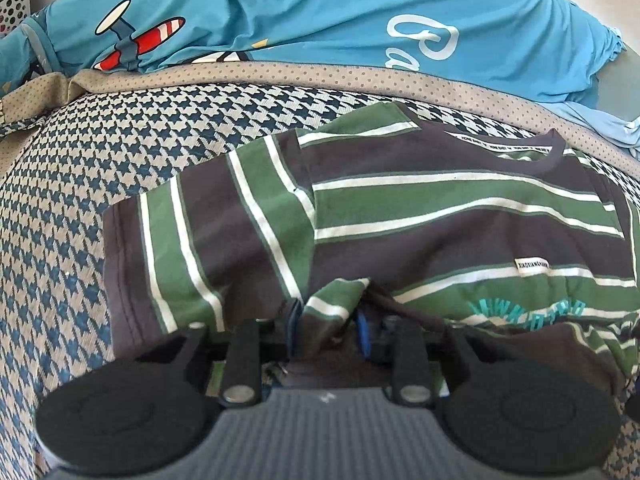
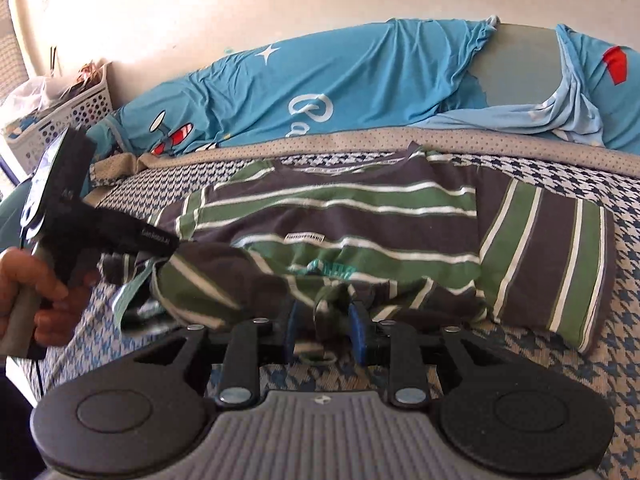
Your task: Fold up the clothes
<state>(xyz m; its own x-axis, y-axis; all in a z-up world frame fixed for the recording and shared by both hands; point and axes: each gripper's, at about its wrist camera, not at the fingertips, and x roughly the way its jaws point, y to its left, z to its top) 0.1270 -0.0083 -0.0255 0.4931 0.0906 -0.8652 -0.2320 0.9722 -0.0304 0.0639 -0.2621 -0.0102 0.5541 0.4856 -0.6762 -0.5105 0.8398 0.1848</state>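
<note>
A striped T-shirt [image 1: 440, 208] in dark grey, green and white lies on the houndstooth bed cover [image 1: 120, 152], neck toward the far side, one sleeve spread out to the left. In the left wrist view my left gripper [image 1: 332, 324] is shut on the shirt's bunched lower hem. The right wrist view shows the same shirt [image 2: 360, 216] with its other sleeve out to the right. My right gripper [image 2: 326, 326] is shut on the hem there, cloth pinched between its blue fingertips [image 2: 358, 330]. The left gripper [image 2: 132, 248] shows at the left, held by a hand [image 2: 28, 292], lifting the hem.
A blue printed sheet [image 1: 320, 12] is heaped along the far side of the bed, past a dotted beige border [image 1: 320, 72]. A white perforated basket [image 2: 60, 120] stands at the back left by the wall [image 2: 240, 8]. The bed cover [image 2: 600, 360] lies bare around the shirt.
</note>
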